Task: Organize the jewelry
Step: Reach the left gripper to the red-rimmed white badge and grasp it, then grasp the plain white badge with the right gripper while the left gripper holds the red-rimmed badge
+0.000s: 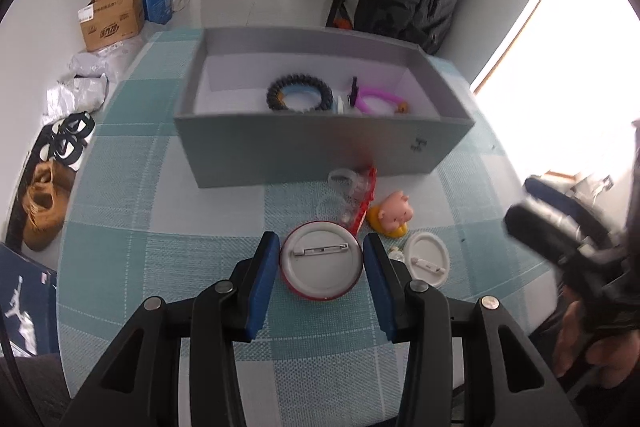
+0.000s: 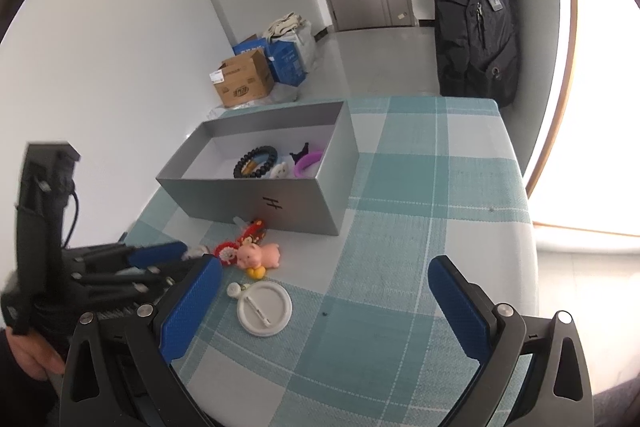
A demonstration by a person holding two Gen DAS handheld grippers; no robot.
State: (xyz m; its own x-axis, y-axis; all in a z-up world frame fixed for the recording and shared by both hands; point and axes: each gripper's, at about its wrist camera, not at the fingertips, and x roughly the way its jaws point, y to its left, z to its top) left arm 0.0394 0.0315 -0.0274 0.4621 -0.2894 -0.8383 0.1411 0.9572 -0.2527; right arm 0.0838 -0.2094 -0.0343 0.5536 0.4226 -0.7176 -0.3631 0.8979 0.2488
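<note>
The grey box (image 1: pixel 320 147) on the bench (image 1: pixel 200 227) holds a dark bead bracelet (image 1: pixel 300 93) and a purple ring (image 1: pixel 376 101). The left hand-held gripper (image 1: pixel 320 267) brackets the red-rimmed badge (image 1: pixel 322 261), pads at its edges, not clearly clenched. The right hand-held gripper (image 2: pixel 324 301) gapes wide, grasping nothing, near the white badge (image 2: pixel 264 309).

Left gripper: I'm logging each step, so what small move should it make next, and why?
Probably close the left gripper on the red-rimmed pin badge. The badge lies pin side up on the checked tablecloth, between the open blue pads, which flank it without clearly touching. The grey box beyond it already holds a beaded bracelet, so the badge likely goes there next.
</note>
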